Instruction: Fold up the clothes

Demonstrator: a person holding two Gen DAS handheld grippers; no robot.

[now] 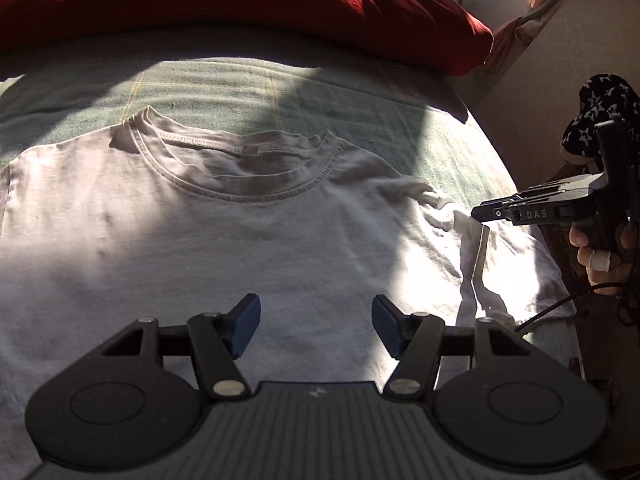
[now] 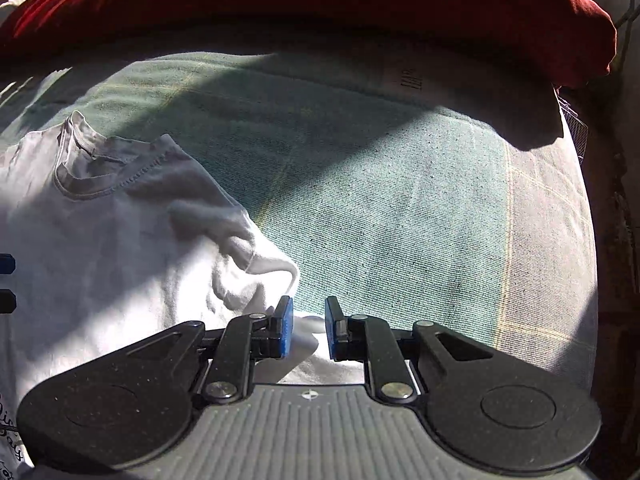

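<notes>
Between my right hand-held gripper's (image 2: 307,330) slightly parted blue pads lies the bunched sleeve (image 2: 276,276) of the white T-shirt (image 1: 248,240), not yet pinched. Farther toward the frame's left, the shirt spreads collar-away over the green bed (image 2: 400,208). My left hand-held gripper (image 1: 316,326) hangs released above its chest.

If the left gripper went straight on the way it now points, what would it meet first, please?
Most likely the white T-shirt: the open left gripper hovers over its chest, aimed toward the collar. Further on lie the green bedcover and red pillow. Height above the cloth is unclear.
</notes>
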